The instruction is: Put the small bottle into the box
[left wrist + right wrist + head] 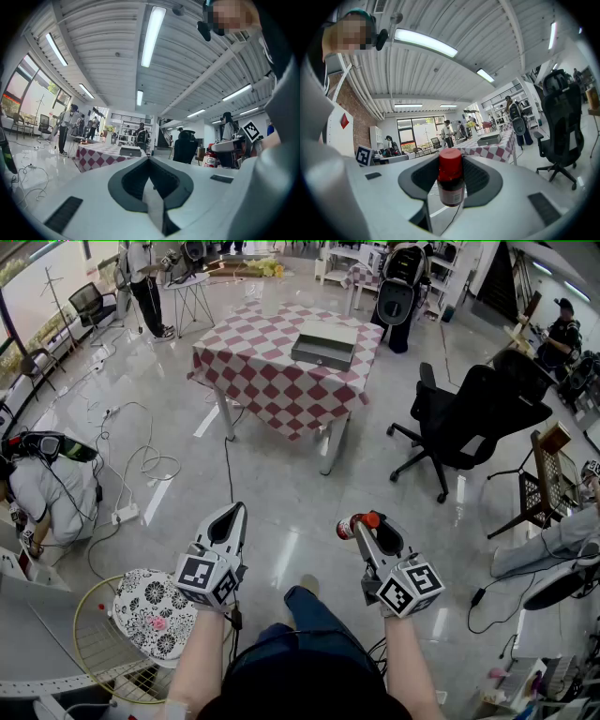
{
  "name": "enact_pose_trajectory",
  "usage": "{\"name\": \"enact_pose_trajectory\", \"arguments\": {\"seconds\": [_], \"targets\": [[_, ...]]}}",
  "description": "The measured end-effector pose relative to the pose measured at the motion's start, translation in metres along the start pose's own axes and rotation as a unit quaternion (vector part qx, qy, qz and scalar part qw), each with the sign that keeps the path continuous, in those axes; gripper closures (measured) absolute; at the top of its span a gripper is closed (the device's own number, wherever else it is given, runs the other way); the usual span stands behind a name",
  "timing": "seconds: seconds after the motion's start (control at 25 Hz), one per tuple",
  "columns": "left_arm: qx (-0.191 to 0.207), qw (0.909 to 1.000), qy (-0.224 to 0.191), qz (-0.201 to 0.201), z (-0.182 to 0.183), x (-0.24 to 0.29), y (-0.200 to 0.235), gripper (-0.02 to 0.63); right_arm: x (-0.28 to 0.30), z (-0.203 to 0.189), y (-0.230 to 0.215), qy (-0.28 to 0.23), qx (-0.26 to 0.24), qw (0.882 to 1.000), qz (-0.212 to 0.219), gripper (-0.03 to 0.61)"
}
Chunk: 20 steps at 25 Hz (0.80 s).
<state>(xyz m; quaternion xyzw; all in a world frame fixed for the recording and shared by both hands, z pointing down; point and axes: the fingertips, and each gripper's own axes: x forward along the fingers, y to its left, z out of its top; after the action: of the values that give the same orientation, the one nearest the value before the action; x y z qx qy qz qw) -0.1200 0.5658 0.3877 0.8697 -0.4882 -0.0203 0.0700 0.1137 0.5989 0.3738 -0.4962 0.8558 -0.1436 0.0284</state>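
Note:
The small bottle (352, 524), dark with a red cap, is clamped between the jaws of my right gripper (361, 522), held level over the floor. In the right gripper view the bottle (451, 183) stands upright between the pads, its cap at the top. My left gripper (234, 510) hangs beside it, shut and empty; its pads meet in the left gripper view (149, 160). The grey box (323, 345) lies far ahead on the red-and-white checked table (272, 381). The box shows small in the gripper views too (488, 139) (130, 151).
A black office chair (469, 418) stands right of the table. A person crouches at the left (52, 488) among floor cables (141, 465). A floral stool (155, 610) is by my left arm. Other people stand at the back (145, 282).

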Motion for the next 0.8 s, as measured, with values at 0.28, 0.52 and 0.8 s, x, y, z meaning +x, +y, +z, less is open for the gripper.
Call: {"name": "enact_pose_trajectory", "arguments": {"seconds": [0.28, 0.52, 0.8], "targets": [[0.003, 1.0, -0.006, 0.006, -0.001, 0.024, 0.024, 0.612, 0.034, -0.001, -0.015, -0.001, -0.003, 1.0, 0.004, 0.43], [0.0, 0.9999, -0.004, 0.016, 0.001, 0.052, 0.049, 0.612, 0.076, 0.001, -0.031, 0.009, -0.002, 1.0, 0.014, 0.43], [-0.003, 0.9997, -0.003, 0.022, 0.001, 0.098, 0.079, 0.612, 0.129, 0.013, -0.056, 0.014, 0.002, 1.0, 0.026, 0.43]]}}
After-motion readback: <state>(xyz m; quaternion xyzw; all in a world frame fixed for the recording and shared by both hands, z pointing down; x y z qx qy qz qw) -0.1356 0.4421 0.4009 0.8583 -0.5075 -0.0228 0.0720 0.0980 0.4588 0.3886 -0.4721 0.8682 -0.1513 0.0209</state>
